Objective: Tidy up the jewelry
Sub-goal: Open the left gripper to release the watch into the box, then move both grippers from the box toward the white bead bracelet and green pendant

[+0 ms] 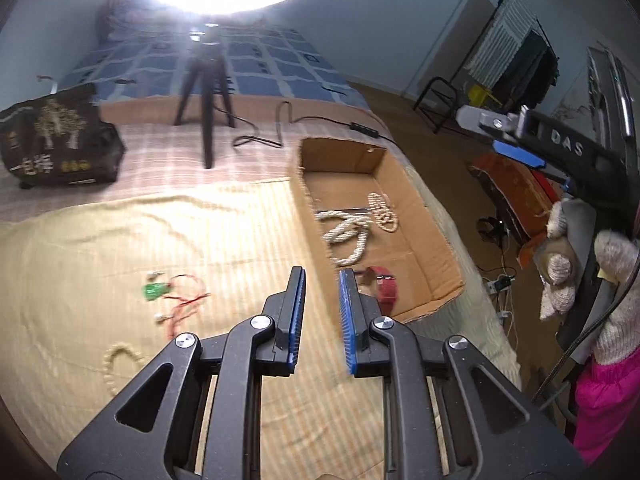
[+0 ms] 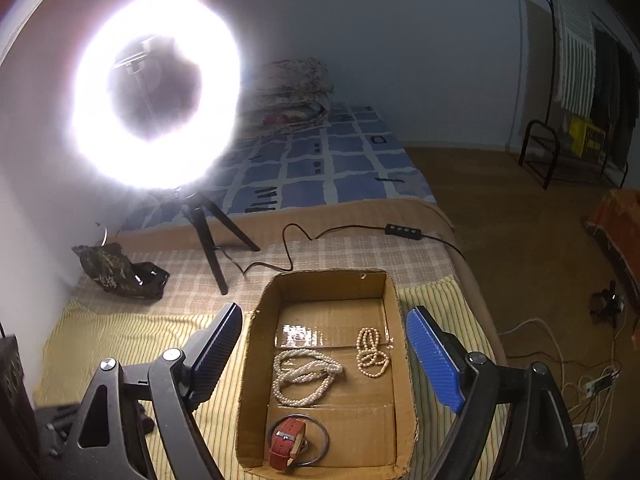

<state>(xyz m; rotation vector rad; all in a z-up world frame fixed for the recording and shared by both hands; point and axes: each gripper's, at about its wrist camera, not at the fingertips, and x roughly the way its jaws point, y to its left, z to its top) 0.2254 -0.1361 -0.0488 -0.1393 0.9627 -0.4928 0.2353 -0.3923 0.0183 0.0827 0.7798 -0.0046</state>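
A cardboard box (image 2: pixel 324 286) sits on the striped yellow cloth (image 2: pixel 132 340). It holds a multi-strand pearl necklace (image 2: pixel 304 376), a smaller bead strand (image 2: pixel 372 354), a red-strap watch (image 2: pixel 286 444) and a thin metal bangle (image 2: pixel 322 436). My right gripper (image 2: pixel 324 312) hovers over the box, open wide and empty. My left gripper (image 1: pixel 322 272) is over the cloth by the box's (image 1: pixel 304 200) near left wall, its jaws almost together with nothing between them. On the cloth to its left lie a green pendant on red cord (image 1: pixel 154 291), small white earrings (image 1: pixel 160 318) and a pale bead bracelet (image 1: pixel 116 360).
A bright ring light (image 2: pixel 156 112) on a black tripod (image 1: pixel 206 120) stands behind the box, and its cable (image 2: pixel 292 248) runs across the bed. A black bag (image 1: pixel 56 140) lies at the back left. A gloved hand (image 1: pixel 616 280) is at the right, past the bed's edge.
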